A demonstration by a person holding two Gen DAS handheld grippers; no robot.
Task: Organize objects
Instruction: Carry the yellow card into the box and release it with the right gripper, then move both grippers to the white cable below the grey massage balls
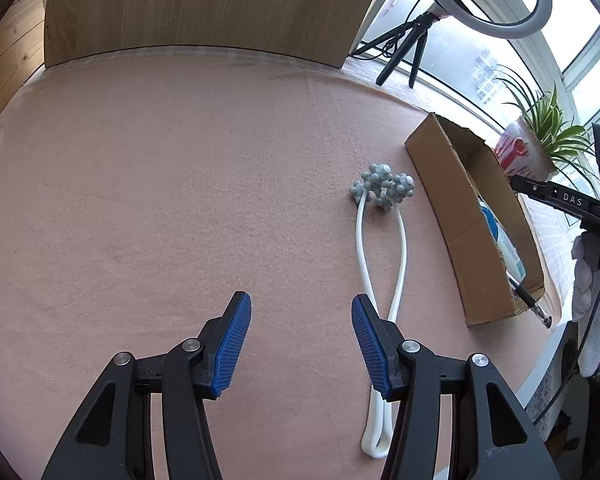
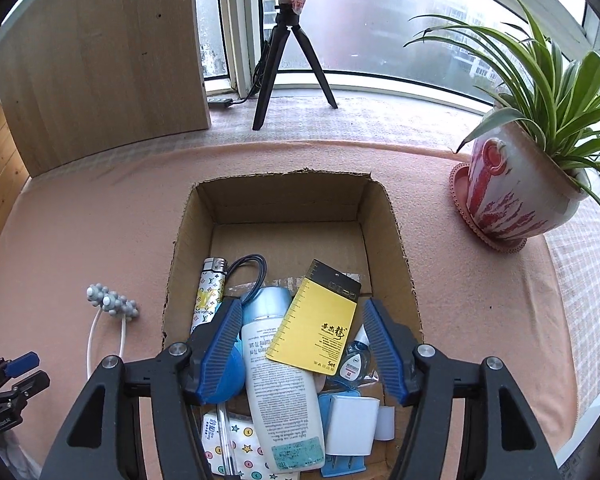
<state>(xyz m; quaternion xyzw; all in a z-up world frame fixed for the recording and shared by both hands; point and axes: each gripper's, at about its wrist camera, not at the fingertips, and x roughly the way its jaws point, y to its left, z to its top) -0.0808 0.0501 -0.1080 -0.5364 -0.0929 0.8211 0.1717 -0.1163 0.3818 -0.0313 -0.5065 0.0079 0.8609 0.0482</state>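
- Pink felt cloth (image 1: pixel 148 200) covers the table, with a wooden panel (image 1: pixel 204 4) standing at the far edge and a window behind a ring light on a tripod (image 2: pixel 284 48).
- At the right side sits a cardboard box (image 2: pixel 396 232), open at the top, beside a potted plant (image 2: pixel 512 184).
- Inside the box lie a white lotion bottle (image 2: pixel 280 380), a yellow card (image 2: pixel 320 320), a patterned lighter (image 2: pixel 210 292), a white charger plug (image 2: pixel 350 424) and other small items.
- One thing is not yet packed: a massage roller (image 1: pixel 380 240), white looped handle and grey knobbed heads, lying on the cloth just left of the box.
- Left gripper (image 1: pixel 300 344) hangs with its jaws spread and nothing between them; the roller's handle passes under its right finger, and whether they touch I cannot tell.
- Right gripper (image 2: pixel 300 352) hovers over the box with its jaws apart, straddling the bottle and card without pinching either.
- Risks, as I judge them:
  - the thin springy handle could slip or twist between the ribbed pads if pinched on one wire only;
  - the knobbed heads might catch the torn box rim and tip the light box;
  - dropping the roller onto the loose pile could push the card or bottle out of place.
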